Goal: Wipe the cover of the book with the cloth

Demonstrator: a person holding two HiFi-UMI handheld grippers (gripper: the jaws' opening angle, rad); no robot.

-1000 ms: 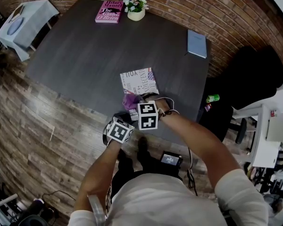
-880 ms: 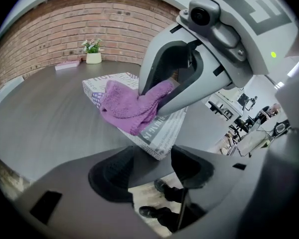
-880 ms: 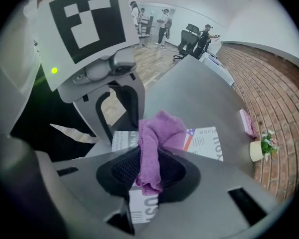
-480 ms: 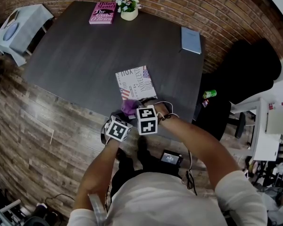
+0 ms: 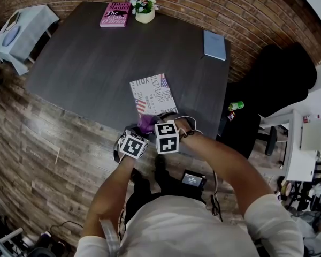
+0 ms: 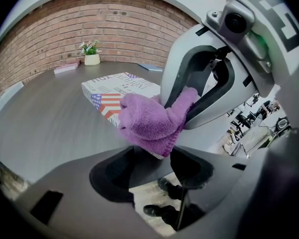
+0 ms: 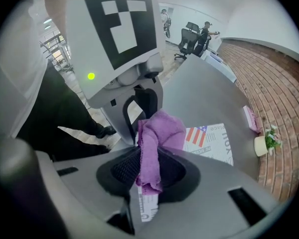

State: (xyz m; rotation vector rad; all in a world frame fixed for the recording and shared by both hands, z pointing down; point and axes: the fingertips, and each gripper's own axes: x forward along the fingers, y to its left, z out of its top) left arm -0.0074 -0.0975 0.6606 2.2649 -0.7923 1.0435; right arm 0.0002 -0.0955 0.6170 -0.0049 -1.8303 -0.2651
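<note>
On one dark counter (image 5: 96,63) beside a brick wall (image 5: 257,15), three books (image 5: 214,45) are laid, the patterned book (image 5: 152,94) nearest. One cloth (image 5: 146,123) is pinched by the right gripper (image 7: 148,171); the left gripper (image 6: 152,171) is held spread.

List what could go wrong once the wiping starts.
The book lies loose near the front edge of the table, and the open left hand-held gripper isn't steadying it, so a stroke might slide it. The right hand-held gripper pinches only a fold of the bunched cloth, which could pull free.
</note>
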